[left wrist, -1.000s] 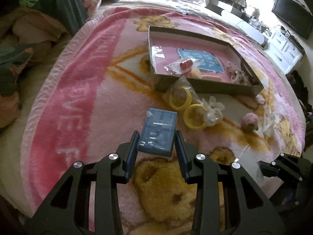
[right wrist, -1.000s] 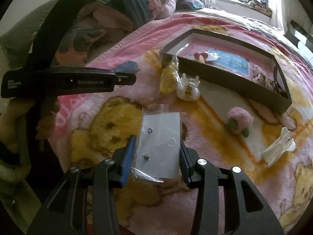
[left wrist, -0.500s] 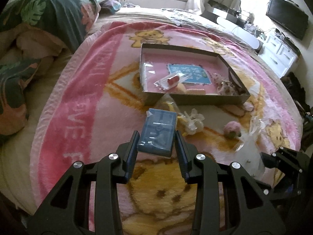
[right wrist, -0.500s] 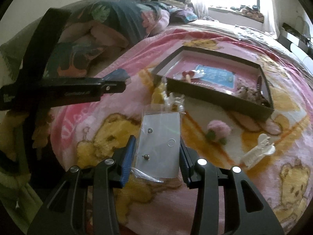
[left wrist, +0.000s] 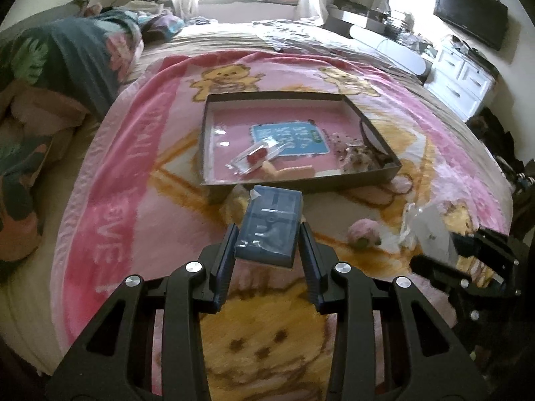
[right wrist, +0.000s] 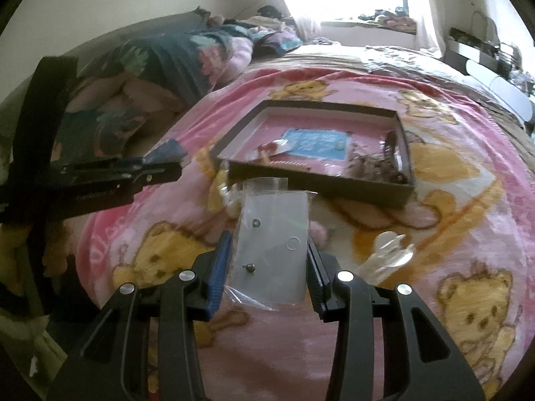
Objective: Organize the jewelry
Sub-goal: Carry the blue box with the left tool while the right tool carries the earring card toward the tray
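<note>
- Blue jewelry box (left wrist: 270,226) clamped in left gripper (left wrist: 267,245), clear earring bag (right wrist: 272,245) pinched in right gripper (right wrist: 267,250).
- Both lifted off blanket (left wrist: 133,180) since a sec ago, tray (left wrist: 378,175) now farther below; looks like carry-to-tray step.
- Box hangs just short of tray's near wall; bag too, w/ its top edge overlapping that wall in right view.

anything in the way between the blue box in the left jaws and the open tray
Nothing visible blocks it. The left gripper holds the blue box above the blanket, just short of the tray's near wall. Only that low wall lies ahead; the tray's front left floor looks bare, beside a clear packet.
</note>
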Demonstrator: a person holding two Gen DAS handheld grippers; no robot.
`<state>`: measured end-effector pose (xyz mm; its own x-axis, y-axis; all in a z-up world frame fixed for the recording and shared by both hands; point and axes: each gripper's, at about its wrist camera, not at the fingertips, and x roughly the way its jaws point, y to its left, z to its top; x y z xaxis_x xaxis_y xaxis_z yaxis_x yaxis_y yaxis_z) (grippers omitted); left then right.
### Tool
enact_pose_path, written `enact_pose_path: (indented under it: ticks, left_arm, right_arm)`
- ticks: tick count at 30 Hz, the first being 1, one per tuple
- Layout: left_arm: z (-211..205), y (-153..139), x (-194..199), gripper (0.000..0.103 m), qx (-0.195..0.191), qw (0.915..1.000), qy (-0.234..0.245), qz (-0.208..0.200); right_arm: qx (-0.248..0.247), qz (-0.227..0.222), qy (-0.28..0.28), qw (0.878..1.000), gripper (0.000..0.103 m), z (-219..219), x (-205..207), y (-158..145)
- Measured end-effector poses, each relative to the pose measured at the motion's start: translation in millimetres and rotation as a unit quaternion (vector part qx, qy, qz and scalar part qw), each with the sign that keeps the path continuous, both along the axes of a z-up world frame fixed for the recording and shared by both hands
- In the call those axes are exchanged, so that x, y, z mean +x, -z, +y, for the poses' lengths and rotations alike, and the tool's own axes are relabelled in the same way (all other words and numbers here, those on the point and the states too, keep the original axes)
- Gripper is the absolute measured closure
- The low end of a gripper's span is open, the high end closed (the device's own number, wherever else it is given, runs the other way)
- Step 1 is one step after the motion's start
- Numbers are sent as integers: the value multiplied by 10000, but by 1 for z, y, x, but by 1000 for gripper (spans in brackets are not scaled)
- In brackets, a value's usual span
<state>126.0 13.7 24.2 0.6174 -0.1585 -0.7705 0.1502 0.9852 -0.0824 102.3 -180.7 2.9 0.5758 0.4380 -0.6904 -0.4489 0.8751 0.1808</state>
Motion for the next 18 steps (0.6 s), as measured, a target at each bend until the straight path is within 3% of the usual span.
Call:
enact_pose_path:
  ticks: [18]
  left_arm:
    - [-37, -19, 41, 78, 50, 9992, 296, -256]
  right_arm:
    - [38, -159, 606, 9980, 63, -49, 37, -12]
